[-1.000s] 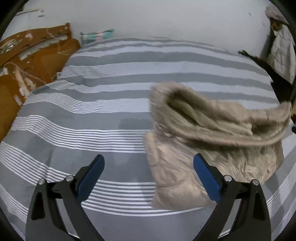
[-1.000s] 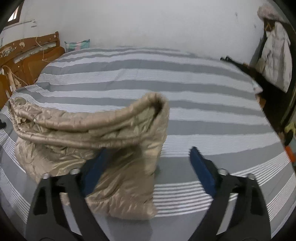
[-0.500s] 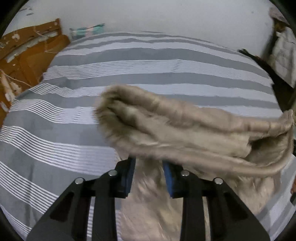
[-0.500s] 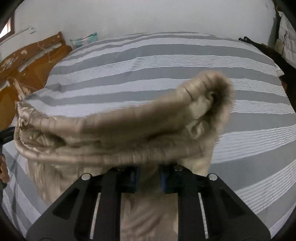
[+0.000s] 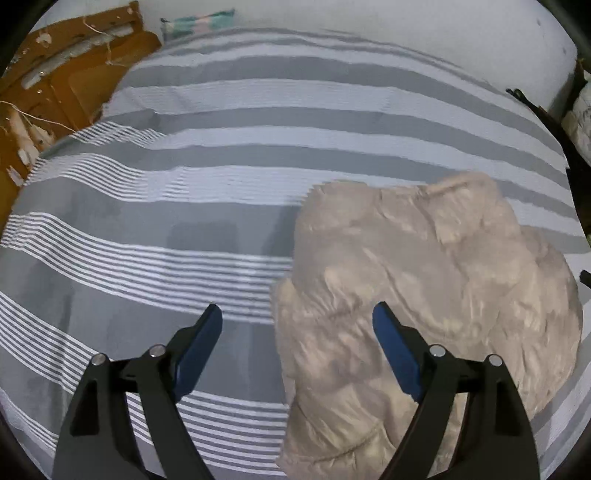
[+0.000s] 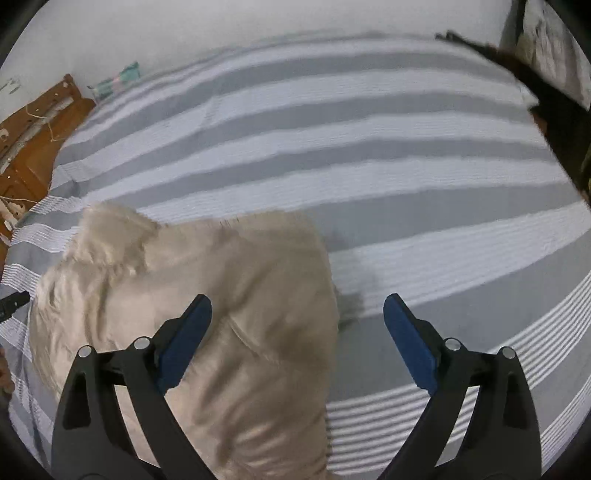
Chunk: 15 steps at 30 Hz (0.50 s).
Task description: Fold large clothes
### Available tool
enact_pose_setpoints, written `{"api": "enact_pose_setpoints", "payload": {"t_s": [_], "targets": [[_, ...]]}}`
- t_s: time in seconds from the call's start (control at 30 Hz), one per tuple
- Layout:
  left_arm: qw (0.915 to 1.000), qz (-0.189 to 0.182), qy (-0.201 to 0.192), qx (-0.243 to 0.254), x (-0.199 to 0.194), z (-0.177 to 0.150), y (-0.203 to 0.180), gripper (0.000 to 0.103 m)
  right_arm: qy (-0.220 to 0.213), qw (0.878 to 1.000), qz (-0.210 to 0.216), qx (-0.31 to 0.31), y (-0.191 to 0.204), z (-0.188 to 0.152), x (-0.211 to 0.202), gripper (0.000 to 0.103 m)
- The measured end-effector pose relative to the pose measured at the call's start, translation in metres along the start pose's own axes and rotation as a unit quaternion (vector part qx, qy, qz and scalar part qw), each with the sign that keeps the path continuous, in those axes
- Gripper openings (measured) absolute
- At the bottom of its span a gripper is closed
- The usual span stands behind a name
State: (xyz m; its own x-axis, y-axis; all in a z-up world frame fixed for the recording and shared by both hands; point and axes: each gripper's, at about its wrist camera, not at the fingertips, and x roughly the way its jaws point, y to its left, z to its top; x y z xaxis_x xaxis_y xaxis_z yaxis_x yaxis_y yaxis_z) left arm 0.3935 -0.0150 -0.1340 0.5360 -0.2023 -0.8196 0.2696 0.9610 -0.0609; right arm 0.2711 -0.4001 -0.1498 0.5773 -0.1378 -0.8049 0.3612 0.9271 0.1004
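A beige puffer jacket (image 5: pixel 424 295) lies folded in a thick bundle on the grey-and-white striped bed (image 5: pixel 221 166). In the left wrist view it fills the lower right. My left gripper (image 5: pixel 297 343) is open and empty, its right finger over the jacket's left edge. In the right wrist view the jacket (image 6: pixel 207 314) fills the lower left. My right gripper (image 6: pixel 297 332) is open and empty, its left finger above the jacket, its right finger over the bed (image 6: pixel 406 184).
A brown wooden headboard (image 5: pixel 55 92) stands at the far left of the bed. A teal striped item (image 5: pixel 195 20) lies against the white wall. Dark objects and pale hanging clothes (image 6: pixel 546 44) are past the bed's right edge.
Both grippers were shut on the jacket's raised fold half a second ago. They have let go and opened, and the jacket has dropped flat into a folded bundle.
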Motion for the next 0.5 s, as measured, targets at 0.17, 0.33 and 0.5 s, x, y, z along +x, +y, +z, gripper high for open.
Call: {"api": "enact_pose_setpoints", "payload": {"t_s": [0.17, 0.33, 0.5], "targets": [[0.9996, -0.024, 0.011, 0.01, 0.015, 0.004, -0.008, 0.09, 0.033, 0.999, 0.032, 0.019, -0.006, -0.001, 0.022, 0.096], [0.9991, -0.017, 0.031, 0.025, 0.035, 0.01, -0.022, 0.047, 0.037, 0.998, 0.046, -0.002, 0.013, 0.0, 0.034, 0.053], [0.9998, 0.004, 0.01, 0.019, 0.022, -0.005, -0.024, 0.036, -0.071, 0.987, -0.033, -0.137, 0.067, -0.01, -0.013, 0.015]]}}
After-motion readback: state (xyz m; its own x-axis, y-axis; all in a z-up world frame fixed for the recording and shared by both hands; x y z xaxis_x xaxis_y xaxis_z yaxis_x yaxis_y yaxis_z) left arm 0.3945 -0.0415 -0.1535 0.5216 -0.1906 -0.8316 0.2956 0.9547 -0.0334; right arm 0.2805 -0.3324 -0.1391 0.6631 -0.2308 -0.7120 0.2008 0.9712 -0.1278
